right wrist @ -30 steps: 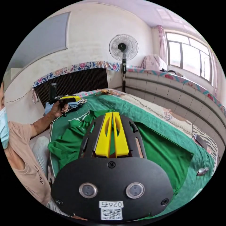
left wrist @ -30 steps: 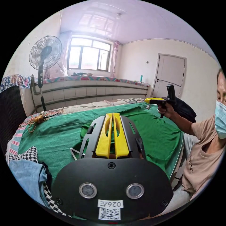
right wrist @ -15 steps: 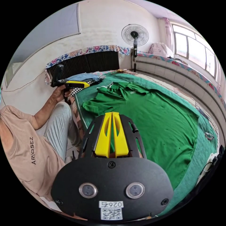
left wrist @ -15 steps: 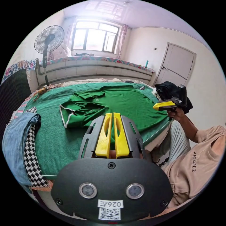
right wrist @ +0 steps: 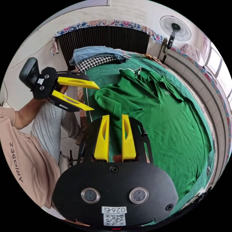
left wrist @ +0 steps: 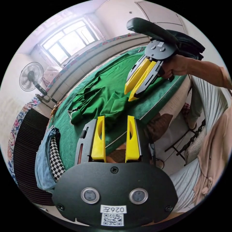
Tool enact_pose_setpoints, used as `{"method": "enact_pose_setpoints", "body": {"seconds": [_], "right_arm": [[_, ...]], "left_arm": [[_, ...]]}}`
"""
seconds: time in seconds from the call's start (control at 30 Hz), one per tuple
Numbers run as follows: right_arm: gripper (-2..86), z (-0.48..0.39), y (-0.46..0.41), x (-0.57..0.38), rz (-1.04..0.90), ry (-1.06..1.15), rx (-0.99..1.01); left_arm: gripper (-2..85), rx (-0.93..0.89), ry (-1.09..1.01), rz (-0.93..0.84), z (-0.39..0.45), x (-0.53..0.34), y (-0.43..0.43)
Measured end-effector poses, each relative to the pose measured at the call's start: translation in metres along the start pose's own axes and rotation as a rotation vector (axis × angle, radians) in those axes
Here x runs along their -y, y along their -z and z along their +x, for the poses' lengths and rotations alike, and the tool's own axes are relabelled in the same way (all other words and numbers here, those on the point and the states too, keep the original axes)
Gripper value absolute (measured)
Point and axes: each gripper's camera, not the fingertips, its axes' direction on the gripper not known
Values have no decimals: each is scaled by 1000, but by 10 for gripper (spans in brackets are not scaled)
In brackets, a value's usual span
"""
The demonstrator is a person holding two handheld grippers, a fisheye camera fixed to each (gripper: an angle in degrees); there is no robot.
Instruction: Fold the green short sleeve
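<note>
Both grippers hover off the near edge of the bed [right wrist: 193,145], and nothing is gripped. The left gripper [left wrist: 113,118] has its fingers spread wide; the right gripper [right wrist: 114,117] shows its fingers parted too, with only air between them. The green short sleeve shirt [right wrist: 149,101] lies on the green cover, collar toward the pile of folded clothes [right wrist: 101,56], near sleeve rumpled. It looks soft, light and limp, so it will sag and drag. Best bet is a pinch at the near sleeve's hem [right wrist: 114,106] or the shoulder seam, not the loose middle.
</note>
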Motion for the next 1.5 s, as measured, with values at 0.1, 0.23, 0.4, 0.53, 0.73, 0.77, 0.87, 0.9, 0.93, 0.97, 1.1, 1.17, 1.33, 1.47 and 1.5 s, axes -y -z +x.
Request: {"method": "enact_pose_setpoints", "body": {"seconds": [0.1, 0.23, 0.4, 0.53, 0.73, 0.77, 0.87, 0.9, 0.93, 0.97, 1.1, 1.17, 1.33, 1.47, 1.5], "right_arm": [[28, 5, -13, 18, -54, -23, 45], [-9, 8, 20, 11, 48, -69, 116], [2, -10, 73, -21, 125, 22, 117], [61, -16, 88, -37, 107, 57, -29], [107, -1, 68, -23, 52, 24, -28], [117, 2, 61, -18, 42, 21, -60], [147, 10, 44, -3, 1, 8, -134], [148, 13, 40, 0, -6, 5, -135], [150, 18, 35, 5, -18, 5, -113], [151, 23, 33, 9, -19, -2, -87], [145, 40, 40, 8, 33, -21, -16], [138, 52, 53, -1, 91, -27, 65], [130, 74, 78, -16, 170, -20, 213], [127, 82, 80, -7, 164, -6, 175], [126, 82, 79, -5, 161, -1, 174]], "left_arm": [[111, -35, -20, -60, 3, 8, -9], [9, -61, -11, 30, 0, -9, 18], [0, -144, -2, 146, -5, -46, 45], [0, -209, 64, 222, -24, -68, 56], [1, -292, 168, 319, -50, -98, 61], [1, -306, 181, 325, -54, -103, 59], [1, -346, 205, 334, -64, -115, 55], [1, -353, 207, 333, -65, -117, 53], [1, -363, 207, 328, -68, -120, 51], [1, -365, 206, 318, -70, -123, 49], [0, -358, 204, 306, -75, -133, 44], [0, -359, 214, 317, -80, -140, 41], [0, -399, 235, 350, -91, -150, 33], [-1, -397, 232, 342, -96, -154, 24], [-1, -397, 233, 340, -96, -155, 23]]}}
